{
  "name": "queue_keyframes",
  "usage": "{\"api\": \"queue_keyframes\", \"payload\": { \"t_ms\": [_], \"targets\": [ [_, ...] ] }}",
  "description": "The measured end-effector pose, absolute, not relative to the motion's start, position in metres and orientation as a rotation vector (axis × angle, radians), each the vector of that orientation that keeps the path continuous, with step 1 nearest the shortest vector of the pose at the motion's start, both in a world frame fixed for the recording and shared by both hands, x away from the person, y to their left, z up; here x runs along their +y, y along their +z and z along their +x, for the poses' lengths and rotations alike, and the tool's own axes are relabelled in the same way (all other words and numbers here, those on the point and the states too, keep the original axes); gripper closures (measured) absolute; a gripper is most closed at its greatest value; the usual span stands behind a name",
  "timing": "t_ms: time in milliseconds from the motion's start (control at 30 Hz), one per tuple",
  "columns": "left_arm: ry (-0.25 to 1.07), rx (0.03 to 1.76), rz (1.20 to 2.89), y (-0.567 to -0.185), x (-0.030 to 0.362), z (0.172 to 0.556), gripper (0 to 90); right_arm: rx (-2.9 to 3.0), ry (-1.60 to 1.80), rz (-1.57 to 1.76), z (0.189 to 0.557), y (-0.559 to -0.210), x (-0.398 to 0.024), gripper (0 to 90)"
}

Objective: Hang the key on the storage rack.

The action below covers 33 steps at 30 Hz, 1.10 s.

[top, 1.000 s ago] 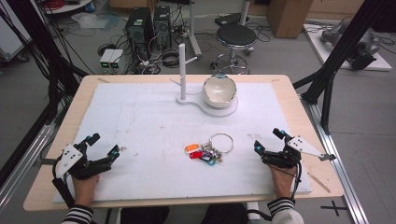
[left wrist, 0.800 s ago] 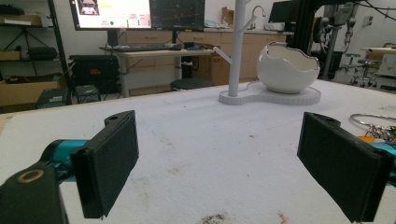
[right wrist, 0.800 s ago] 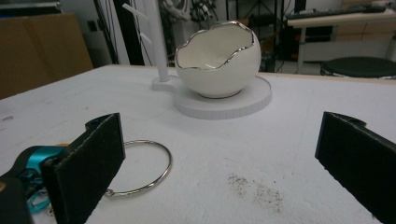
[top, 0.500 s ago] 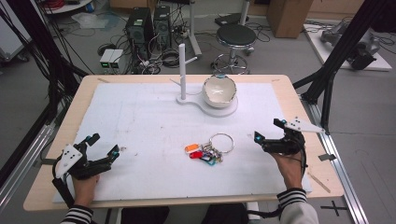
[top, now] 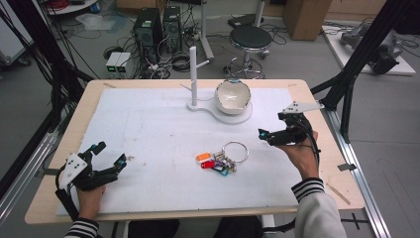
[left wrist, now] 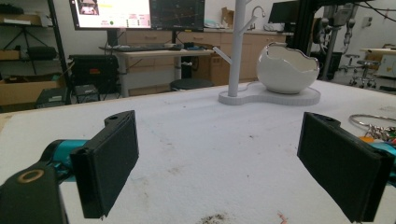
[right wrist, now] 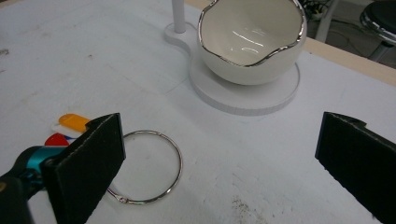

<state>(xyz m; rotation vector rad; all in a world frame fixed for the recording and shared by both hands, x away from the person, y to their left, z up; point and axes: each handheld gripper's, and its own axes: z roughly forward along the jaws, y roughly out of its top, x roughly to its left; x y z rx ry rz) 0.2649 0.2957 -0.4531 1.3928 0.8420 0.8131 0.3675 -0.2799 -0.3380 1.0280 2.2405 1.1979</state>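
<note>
You have one table (top: 317,163) under a white mat (top: 158,129), with broad bare mat between your two grippers. One white stand (top: 193,74) and one egg-shaped white bowl (top: 233,96) share a base near the far edge. One key ring (top: 236,151) lies mid-mat, with a cluster of coloured tags (top: 213,162) touching its left side. Your left gripper (top: 101,163) rests at the near left edge, jaws spread wide, nothing between them. Your right gripper (top: 277,134) hangs above the mat just right of the ring, jaws also wide and empty. Since a second ago, it has lifted from the near right edge and moved toward the ring; your left has stayed put.
</note>
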Motion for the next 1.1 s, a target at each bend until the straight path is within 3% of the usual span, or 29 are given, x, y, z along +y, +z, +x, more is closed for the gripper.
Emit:
{"api": "queue_keyframes", "payload": {
  "t_ms": [467,1100],
  "targets": [
    [0.815,0.842,1.394,-0.453,0.296,0.265,13.0,2.480,1.006,0.959,0.402,-0.328,-0.242,1.0],
    [0.815,0.842,1.395,-0.453,0.295,0.265,13.0,2.761,0.643,0.964,0.430,-0.357,-0.207,1.9]
  ]
}}
